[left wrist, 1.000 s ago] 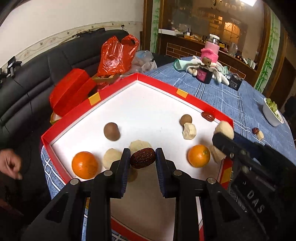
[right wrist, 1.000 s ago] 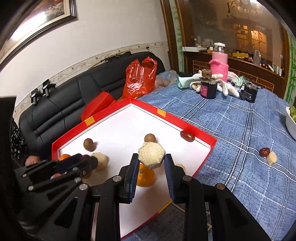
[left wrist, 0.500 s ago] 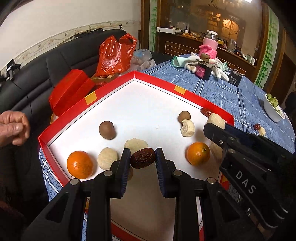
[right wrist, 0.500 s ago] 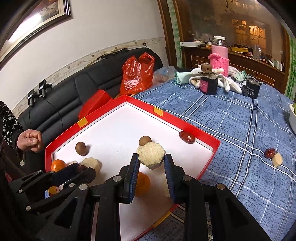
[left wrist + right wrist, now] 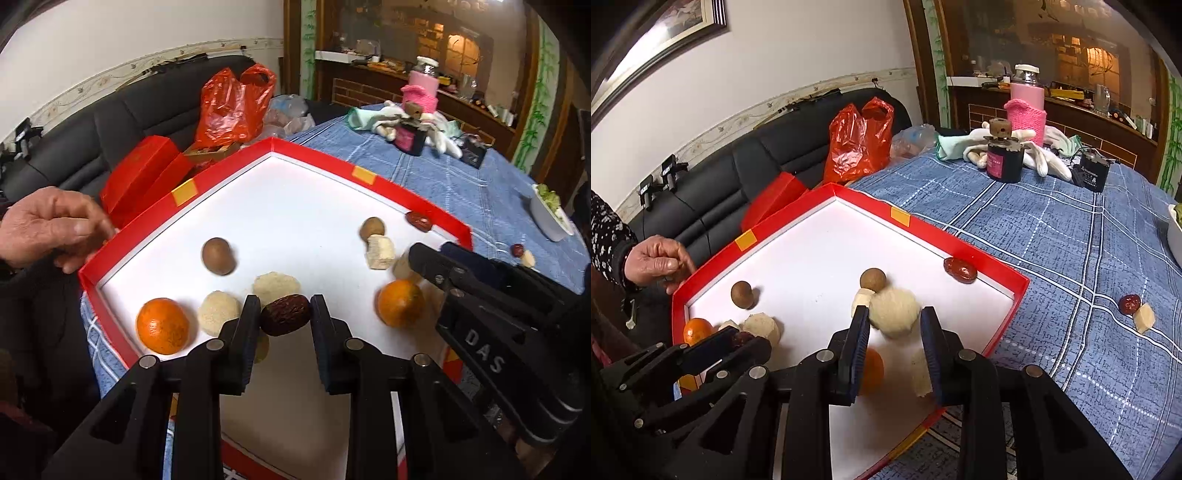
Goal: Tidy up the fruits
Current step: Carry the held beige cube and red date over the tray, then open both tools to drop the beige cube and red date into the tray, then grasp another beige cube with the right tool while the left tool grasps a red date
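Note:
A red-rimmed white tray [image 5: 314, 155] lies on the blue checked cloth. My left gripper [image 5: 285, 302] is shut on a dark wrinkled date [image 5: 285, 314] above the tray's near side, over two pale cakes [image 5: 218, 313]. My right gripper [image 5: 894, 312] hangs over the tray's right part with its jaws opening. A pale round cake [image 5: 895, 314] sits blurred between them, with a thin gap at the right pad. In the tray are two oranges [image 5: 162, 325] [image 5: 400, 302], two brown round fruits [image 5: 218, 256] [image 5: 372, 228], a pale chunk [image 5: 379, 252] and a red date [image 5: 960, 270].
A person's hand [image 5: 48, 229] rests at the tray's left rim. A red date [image 5: 1129, 303] and a pale piece [image 5: 1144, 317] lie on the cloth to the right. A dark jar [image 5: 1004, 162], pink bottle [image 5: 1027, 107], gloves, white bowl [image 5: 550, 218], red bag [image 5: 232, 107] and red box [image 5: 144, 173] stand behind.
A person's hand has come in from the left to the tray's rim. The right gripper's jaws have widened and the pale cake has turned and sunk a little between them. The left gripper holds still.

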Motion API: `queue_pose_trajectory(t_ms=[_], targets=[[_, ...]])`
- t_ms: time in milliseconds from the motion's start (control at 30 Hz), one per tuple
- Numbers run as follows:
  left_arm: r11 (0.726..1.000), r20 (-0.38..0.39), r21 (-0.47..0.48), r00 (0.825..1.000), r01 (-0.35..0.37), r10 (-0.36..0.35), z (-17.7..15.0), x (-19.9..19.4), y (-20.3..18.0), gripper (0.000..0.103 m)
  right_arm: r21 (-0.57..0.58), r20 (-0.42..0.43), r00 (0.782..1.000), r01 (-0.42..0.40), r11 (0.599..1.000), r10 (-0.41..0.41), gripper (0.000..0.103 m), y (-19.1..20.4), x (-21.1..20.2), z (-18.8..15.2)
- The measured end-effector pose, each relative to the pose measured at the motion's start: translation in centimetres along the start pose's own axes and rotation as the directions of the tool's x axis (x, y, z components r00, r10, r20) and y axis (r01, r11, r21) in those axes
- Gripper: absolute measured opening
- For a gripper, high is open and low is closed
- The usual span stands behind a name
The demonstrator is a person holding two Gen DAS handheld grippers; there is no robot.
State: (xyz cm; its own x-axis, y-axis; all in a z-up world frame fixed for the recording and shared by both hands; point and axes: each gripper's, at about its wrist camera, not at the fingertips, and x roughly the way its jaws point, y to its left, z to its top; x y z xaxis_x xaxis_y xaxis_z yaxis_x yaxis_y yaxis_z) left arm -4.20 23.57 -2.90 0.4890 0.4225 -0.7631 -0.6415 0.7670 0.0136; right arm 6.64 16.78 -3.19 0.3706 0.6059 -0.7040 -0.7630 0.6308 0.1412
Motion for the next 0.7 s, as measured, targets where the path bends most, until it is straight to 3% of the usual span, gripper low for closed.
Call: queue_pose_trajectory(t_ms=[33, 67, 133, 200, 333, 433, 533, 633, 700], targets=[[1.0, -0.002, 0.01, 1.0, -0.018, 0.019, 0.1, 0.1, -0.1, 0.027, -0.003, -0.002, 1.0, 0.0, 1.0, 0.0, 0.031, 0.0, 0.0, 0.0], [0.999, -0.005, 0.02, 1.0, -0.029, 0.029, 0.1, 0.1, -0.3, 0.049, -0.007, 0.001, 1.0, -0.005, 1.0, 0.005, 0.036, 0.0, -0.2, 0.0], [0.999, -0.004, 0.021, 0.999, -0.035, 0.035, 0.0, 0.2, -0.2, 0.081, -0.012, 0.012, 1.0, -0.004, 1.0, 0.004, 0.053, 0.0, -0.7, 0.1], [0.999, 0.018, 0.02, 0.999, -0.039, 0.038, -0.1, -0.1, -0.3, 0.081, -0.014, 0.04, 0.999, 0.005, 1.0, -0.005, 0.063, -0.4, -1.6, 0.1], [1.0, 0.065, 0.009, 0.998, -0.026, 0.026, 0.1, -1.0, -0.3, 0.081, 0.019, 0.099, 0.994, 0.051, 0.999, -0.053, 0.063, -3.0, -4.2, -0.2], [1.0, 0.112, -0.02, 0.994, 0.015, -0.013, 0.3, -2.1, -0.3, 0.081, 0.065, 0.119, 0.983, 0.131, 0.989, -0.138, 0.063, -7.3, -6.2, -1.1], [0.994, 0.138, -0.03, 0.985, 0.107, -0.102, 0.6, -3.0, -1.3, 0.081, 0.149, 0.066, 0.969, 0.226, 0.963, -0.237, 0.063, -13.4, -6.6, -2.3], [0.989, 0.14, 0.03, 0.979, 0.143, -0.146, 0.5, -3.3, -3.4, 0.081, 0.196, -0.001, 0.959, 0.279, 0.94, -0.284, 0.061, -17.9, -5.9, -3.1], [0.984, 0.138, 0.095, 0.977, 0.15, -0.162, 0.4, -3.4, -5.1, 0.081, 0.2, -0.028, 0.958, 0.284, 0.938, -0.285, 0.05, -19.3, -5.3, -3.2]])
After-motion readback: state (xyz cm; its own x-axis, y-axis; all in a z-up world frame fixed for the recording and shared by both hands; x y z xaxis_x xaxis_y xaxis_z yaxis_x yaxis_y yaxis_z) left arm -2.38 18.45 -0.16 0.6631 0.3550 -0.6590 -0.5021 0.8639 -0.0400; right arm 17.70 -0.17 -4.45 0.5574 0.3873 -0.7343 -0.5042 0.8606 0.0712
